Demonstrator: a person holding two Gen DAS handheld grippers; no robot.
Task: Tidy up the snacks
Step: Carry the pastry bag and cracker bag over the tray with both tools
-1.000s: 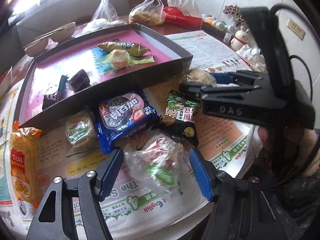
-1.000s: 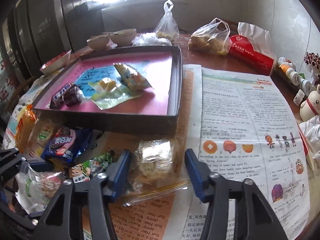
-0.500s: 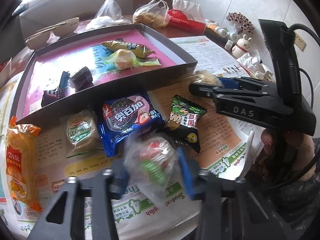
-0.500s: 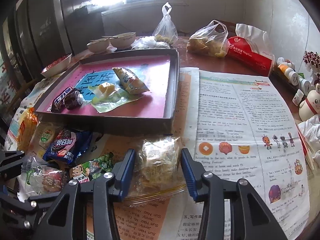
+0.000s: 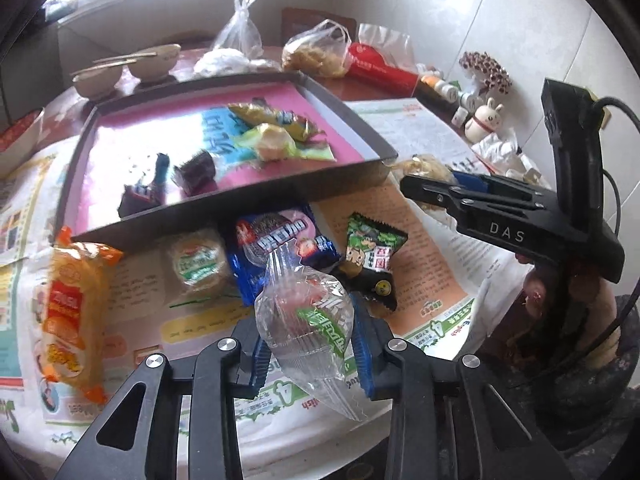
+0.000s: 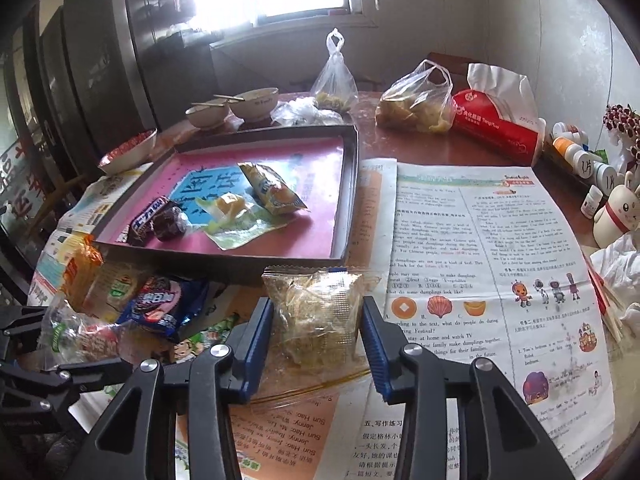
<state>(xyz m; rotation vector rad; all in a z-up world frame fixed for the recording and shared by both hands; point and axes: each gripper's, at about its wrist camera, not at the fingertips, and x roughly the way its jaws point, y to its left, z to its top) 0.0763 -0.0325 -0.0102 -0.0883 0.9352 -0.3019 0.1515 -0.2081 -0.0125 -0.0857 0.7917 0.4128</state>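
Risk: slick clear pack (image 5: 308, 316) sliding out of left gripper (image 5: 310, 354) on way to tray (image 5: 224, 204), film crinkly, pinched low. Could also snag tray's near wall. Left gripper closed tight on pack, lifted off newspaper (image 5: 432, 280). Right gripper (image 6: 318, 354) approx. half open, pads touching both sides of yellow pack (image 6: 316, 312), just before tray; firm hold unclear.

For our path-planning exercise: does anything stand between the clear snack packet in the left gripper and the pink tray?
Yes. The blue cookie packet lies between the clear snack packet and the pink tray, whose raised near wall must be cleared.
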